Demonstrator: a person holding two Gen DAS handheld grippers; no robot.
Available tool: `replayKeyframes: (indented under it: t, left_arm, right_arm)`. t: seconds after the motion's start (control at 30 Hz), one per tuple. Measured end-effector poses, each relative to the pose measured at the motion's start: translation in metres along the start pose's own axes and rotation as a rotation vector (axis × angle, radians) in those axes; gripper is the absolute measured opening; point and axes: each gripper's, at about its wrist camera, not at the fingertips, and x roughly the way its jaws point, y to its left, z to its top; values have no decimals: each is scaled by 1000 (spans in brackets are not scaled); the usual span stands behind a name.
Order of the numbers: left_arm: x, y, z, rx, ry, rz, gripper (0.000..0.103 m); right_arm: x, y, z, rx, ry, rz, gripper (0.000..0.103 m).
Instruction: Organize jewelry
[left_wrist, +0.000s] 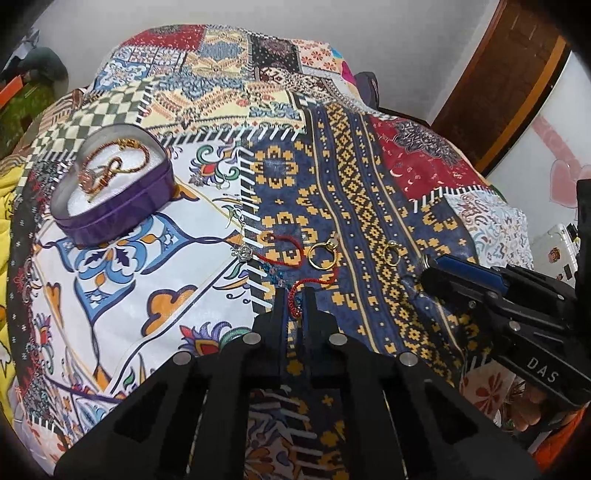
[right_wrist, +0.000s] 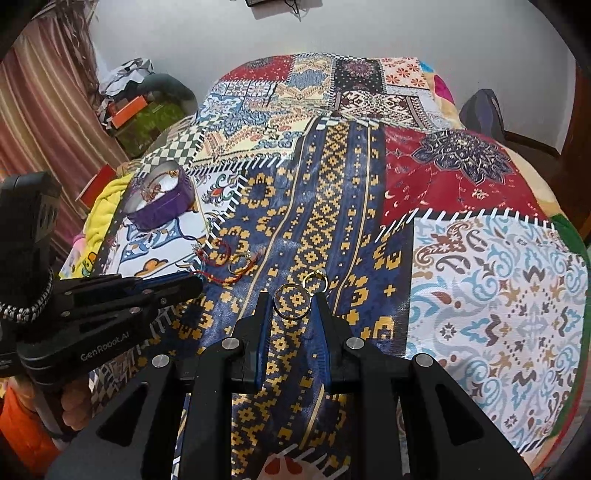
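Note:
My left gripper (left_wrist: 294, 295) is shut on a red cord bracelet (left_wrist: 295, 306) lying on the patchwork bedspread (left_wrist: 369, 192); the cord's far loop (left_wrist: 275, 254) trails ahead of it. A gold ring with a stone (left_wrist: 321, 255) lies on that cord. Far left stands a purple heart-shaped tin (left_wrist: 110, 206), lid off, with a beaded necklace (left_wrist: 122, 162) inside. My right gripper (right_wrist: 291, 301) is open, its fingers either side of a thin gold ring (right_wrist: 291, 316) flat on the cloth. A second gold ring (right_wrist: 314, 280) sits just beyond. From the left wrist view the right gripper (left_wrist: 428, 263) comes in from the right.
Small silver earrings (left_wrist: 242, 254) lie on the white patch between tin and bracelet. The bed meets a white wall (right_wrist: 258, 40) at the back. A curtain (right_wrist: 48, 110) and piled clutter (right_wrist: 136, 99) stand to the left. A hand (right_wrist: 75, 406) holds the left gripper's handle.

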Motion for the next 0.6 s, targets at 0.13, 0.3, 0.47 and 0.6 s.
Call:
replayKeyframes:
  t: [0.13,0.3,0.47,0.6]
  left_arm:
    - [-19,-1,-1,-2,-38,-1,5]
    - [-46,-1,2,-3,-94,-2,5]
    - [-74,4,5,-16,-159,-8,5]
    - [-95,13,9,-28,-212,-10,5]
  right_arm:
    - [-8,4,5,-8,-21,1,19]
    - [-19,14,12,-26,-56,-2,19]
    - [-30,27,19,-43,-88,-4,19]
    - [-36,40,27,-68,-114,-6,19]
